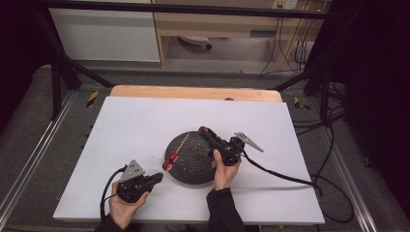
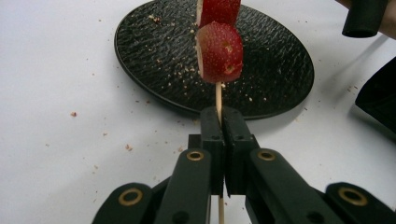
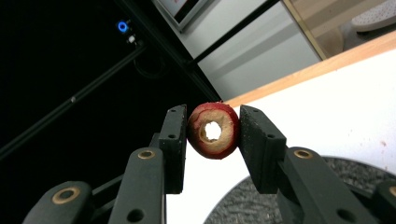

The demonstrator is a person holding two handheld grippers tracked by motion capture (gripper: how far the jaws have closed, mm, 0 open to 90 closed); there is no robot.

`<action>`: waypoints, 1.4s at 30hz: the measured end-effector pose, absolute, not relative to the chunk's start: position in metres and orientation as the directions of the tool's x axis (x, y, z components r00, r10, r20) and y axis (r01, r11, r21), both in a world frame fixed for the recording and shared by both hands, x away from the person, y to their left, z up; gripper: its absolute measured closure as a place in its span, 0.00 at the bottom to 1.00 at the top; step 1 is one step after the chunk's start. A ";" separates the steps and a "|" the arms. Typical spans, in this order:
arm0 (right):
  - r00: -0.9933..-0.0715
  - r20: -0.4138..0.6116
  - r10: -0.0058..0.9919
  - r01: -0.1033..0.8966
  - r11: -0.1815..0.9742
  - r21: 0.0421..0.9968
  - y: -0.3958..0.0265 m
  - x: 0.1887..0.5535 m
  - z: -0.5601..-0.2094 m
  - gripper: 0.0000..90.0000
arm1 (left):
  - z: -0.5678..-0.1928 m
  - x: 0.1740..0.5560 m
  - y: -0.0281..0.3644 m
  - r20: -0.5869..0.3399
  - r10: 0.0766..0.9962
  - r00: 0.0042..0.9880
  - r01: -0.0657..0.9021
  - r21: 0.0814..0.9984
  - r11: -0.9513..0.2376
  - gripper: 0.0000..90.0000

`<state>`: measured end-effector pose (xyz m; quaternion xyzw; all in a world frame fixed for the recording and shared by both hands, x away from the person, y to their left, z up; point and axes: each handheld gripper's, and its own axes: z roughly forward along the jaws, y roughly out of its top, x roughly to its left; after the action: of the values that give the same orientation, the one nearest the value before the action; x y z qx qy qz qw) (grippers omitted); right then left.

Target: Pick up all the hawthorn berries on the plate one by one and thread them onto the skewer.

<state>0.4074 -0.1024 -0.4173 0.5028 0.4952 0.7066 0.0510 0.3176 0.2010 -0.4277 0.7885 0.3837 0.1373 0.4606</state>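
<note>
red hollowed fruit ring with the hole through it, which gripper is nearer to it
Right. The right gripper is clamped on the red hollowed fruit ring above the black plate's far edge; the left gripper holds the thin wooden skewer at the near edge.

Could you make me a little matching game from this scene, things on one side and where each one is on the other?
Things:
1. wooden skewer
2. cored red fruit ring
3. black plate
4. crumbs

Places:
A. lying on the white table top
B. pinched in the left gripper, two red fruit pieces threaded on it
C. scattered on the white surface
D. clamped in the right gripper

Pairs: 1-B, 2-D, 3-A, 4-C
</note>
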 end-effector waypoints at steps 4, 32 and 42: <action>-0.488 0.667 0.564 0.402 -0.533 0.745 -0.105 0.410 -0.412 0.71 | -0.426 0.319 0.196 -0.137 0.734 0.665 0.480 0.832 -0.279 0.98; -0.482 0.709 0.514 0.333 -0.641 0.691 -0.111 0.418 -0.406 0.71 | -0.416 0.325 0.158 -0.170 0.714 0.679 0.476 0.843 -0.252 0.98; -0.483 0.717 0.502 0.339 -0.648 0.682 -0.109 0.416 -0.409 0.71 | -0.415 0.327 0.153 -0.177 0.714 0.677 0.476 0.845 -0.242 0.98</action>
<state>0.4164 -0.1091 -0.4087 0.5054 0.4162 0.7539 0.0541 0.3271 0.1531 -0.4146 0.7783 0.3823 0.1232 0.4826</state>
